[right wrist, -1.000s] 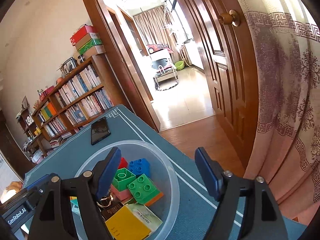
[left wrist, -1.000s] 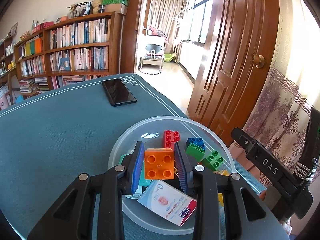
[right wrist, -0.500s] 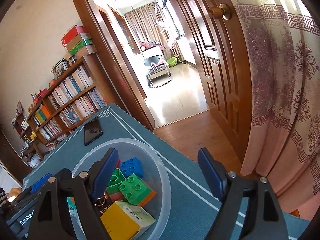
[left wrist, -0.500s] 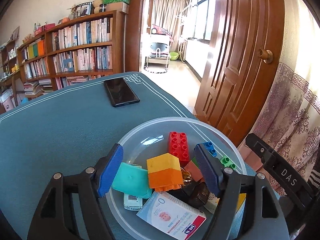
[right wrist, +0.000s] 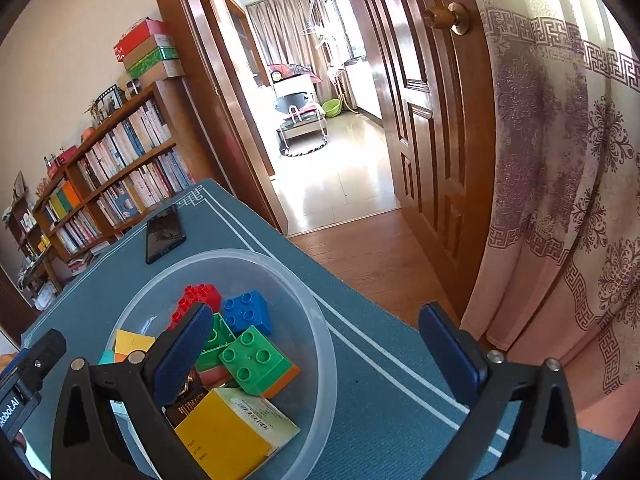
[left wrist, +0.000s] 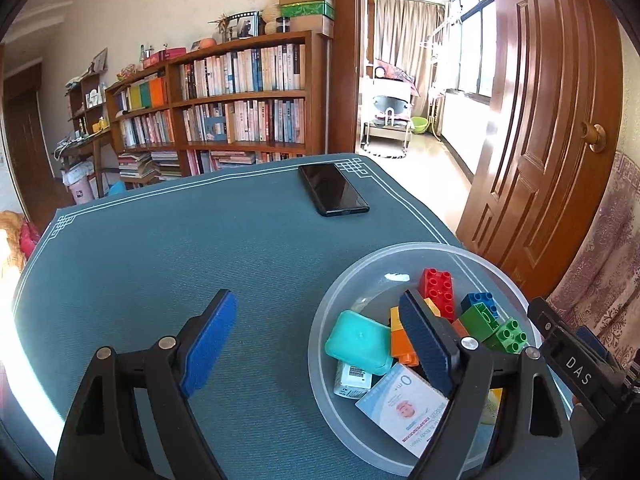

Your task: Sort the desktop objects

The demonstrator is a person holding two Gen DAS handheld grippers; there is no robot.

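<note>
While blocks fill the bowl, a phone lies apart.

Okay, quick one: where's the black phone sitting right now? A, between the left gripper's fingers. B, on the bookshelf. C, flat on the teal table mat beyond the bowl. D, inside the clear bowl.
C: the black phone lies flat on the teal table mat, apart from the clear bowl.

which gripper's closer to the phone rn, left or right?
Left, probably. The left gripper is open over bare mat, phone ahead. The right gripper is open over the bowl's far rim.
</note>
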